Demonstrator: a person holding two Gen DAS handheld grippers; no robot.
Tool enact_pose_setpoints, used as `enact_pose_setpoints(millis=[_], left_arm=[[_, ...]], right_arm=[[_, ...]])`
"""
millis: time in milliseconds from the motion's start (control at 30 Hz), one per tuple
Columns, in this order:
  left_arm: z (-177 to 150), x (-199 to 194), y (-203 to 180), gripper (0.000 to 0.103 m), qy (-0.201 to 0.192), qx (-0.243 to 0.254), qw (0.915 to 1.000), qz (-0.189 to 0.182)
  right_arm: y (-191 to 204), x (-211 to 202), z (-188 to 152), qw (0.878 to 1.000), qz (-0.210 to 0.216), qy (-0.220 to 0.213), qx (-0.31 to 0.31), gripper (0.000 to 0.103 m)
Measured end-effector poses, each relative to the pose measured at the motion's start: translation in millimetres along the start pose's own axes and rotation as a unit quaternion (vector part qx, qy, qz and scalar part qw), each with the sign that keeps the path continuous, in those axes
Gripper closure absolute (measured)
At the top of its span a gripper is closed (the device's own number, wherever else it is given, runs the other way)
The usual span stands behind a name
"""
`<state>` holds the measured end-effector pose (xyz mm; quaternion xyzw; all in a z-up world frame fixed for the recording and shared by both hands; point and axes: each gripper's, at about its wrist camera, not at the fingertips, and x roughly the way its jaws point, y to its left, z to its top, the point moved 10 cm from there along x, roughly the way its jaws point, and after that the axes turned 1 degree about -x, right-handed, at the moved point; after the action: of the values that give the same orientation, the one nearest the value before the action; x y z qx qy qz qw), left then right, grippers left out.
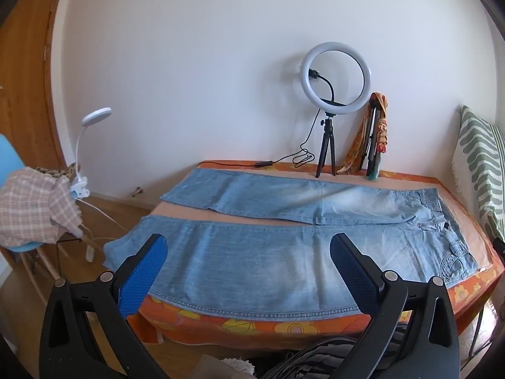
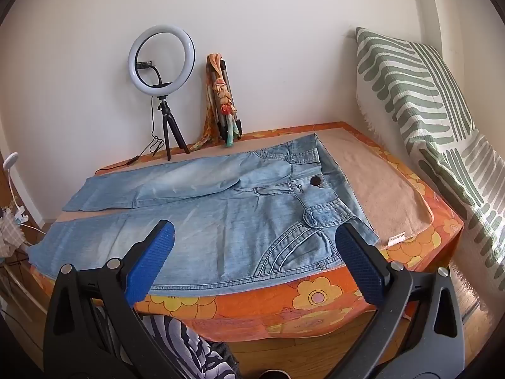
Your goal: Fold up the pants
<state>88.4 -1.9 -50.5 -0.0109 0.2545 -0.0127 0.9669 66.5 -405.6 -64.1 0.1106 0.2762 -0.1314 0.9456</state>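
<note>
Light blue denim pants [image 1: 252,252] lie spread flat on a table with an orange flowered cloth [image 1: 296,327], legs to the left and waistband to the right. The two legs lie apart, the far one angled. My left gripper [image 1: 249,246] hovers open above the near leg's lower part, nothing between its blue pads [image 1: 143,276]. In the right wrist view the pants [image 2: 221,208] show the waist, dark button and front pocket. My right gripper [image 2: 254,235] hangs open above the near hip and pocket, short of the cloth, its blue pads [image 2: 151,260] wide apart.
A ring light on a tripod [image 1: 334,82] and a folded tripod wrapped in scarves [image 1: 375,132] stand at the table's back edge by the wall. A beige towel [image 2: 378,183] lies under the waistband. A striped green-white textile [image 2: 426,101] leans at right. A chair with clothes [image 1: 34,208] stands left.
</note>
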Motion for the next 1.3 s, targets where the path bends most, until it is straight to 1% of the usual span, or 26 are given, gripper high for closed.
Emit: enact_pose_setpoints(millis=[67,100,133,233,333,567,900,1300], left_arm=[[3.8,-1.2,9.6,0.0,-0.004,-0.011,0.9999,0.0],[4.5,4.0,12.7,0.0,0.006,-0.016,0.9999,0.001],[7.3,5.1,15.1,0.0,0.007,-0.014,0.9999,0.003],[12.7,-0.2,12.3,0.0,-0.001,-0.006,0.9999,0.01],[7.2,-2.5,7.8,0.0,-0.008,-0.002,0.9998,0.015],[6.2,-2.3,8.7,0.0,-0.009,-0.003,0.9999,0.011],[6.4,-3.9,5.4,0.0,-0.014,-0.006,0.9998,0.009],[6.4,-6.4,7.4,0.0,-0.016,-0.01,0.9998,0.01]], right_arm=[[0.3,0.3,0.0,1.0,0.001,-0.002,0.002,0.0],[0.4,0.5,0.0,1.0,0.0,-0.002,0.001,0.0],[0.6,0.7,-0.1,1.0,-0.001,-0.003,-0.001,0.0],[1.2,0.8,-0.1,1.0,0.002,-0.003,-0.001,0.0],[0.3,0.2,0.2,1.0,0.001,-0.003,-0.002,0.0],[2.6,-0.1,0.4,1.0,-0.004,-0.001,-0.006,0.0],[-0.1,-8.2,5.8,1.0,-0.014,-0.011,-0.012,0.0],[6.4,-14.4,9.3,0.999,-0.018,-0.019,-0.021,0.0]])
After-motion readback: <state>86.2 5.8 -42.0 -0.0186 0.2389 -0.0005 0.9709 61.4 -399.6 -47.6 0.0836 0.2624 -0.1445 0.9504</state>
